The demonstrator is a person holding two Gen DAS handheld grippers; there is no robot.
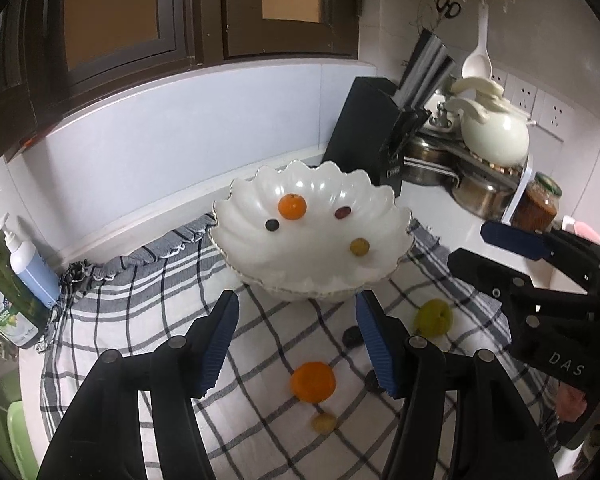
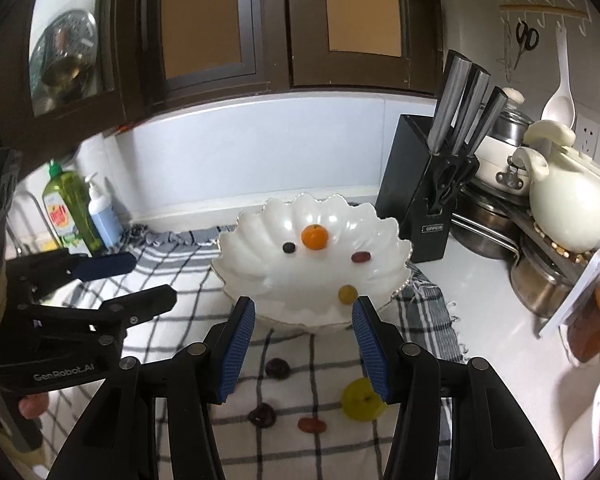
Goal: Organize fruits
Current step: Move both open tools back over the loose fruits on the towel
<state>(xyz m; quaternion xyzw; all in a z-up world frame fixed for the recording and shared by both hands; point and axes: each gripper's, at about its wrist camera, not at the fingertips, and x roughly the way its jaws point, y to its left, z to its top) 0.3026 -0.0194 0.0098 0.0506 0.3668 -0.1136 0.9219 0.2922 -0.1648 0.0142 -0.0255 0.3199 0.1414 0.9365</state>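
A white scalloped bowl [image 1: 384, 240] [image 2: 384, 240] stands on a checked cloth and holds a small orange [image 1: 292, 206] [image 2: 314, 237], a dark grape [image 1: 272, 225], a reddish grape [image 1: 343, 212] and a yellowish grape [image 1: 359, 247]. On the cloth in front lie an orange [image 1: 313, 381], a green fruit [image 1: 434, 317] [image 2: 360, 400], a small yellow fruit [image 1: 323, 422], two dark fruits [image 2: 277, 368] [image 2: 262, 414] and a red one [image 2: 312, 425]. My left gripper [image 1: 296, 340] is open and empty above the cloth. My right gripper [image 2: 304, 344] is open and empty near the bowl's front rim.
A black knife block [image 2: 424, 192] stands right of the bowl, with pots, a cream teapot [image 2: 568, 204] and a jar [image 2: 596, 320] beyond. Soap bottles [image 2: 80, 208] stand at the left by the wall. Dark cabinets hang overhead.
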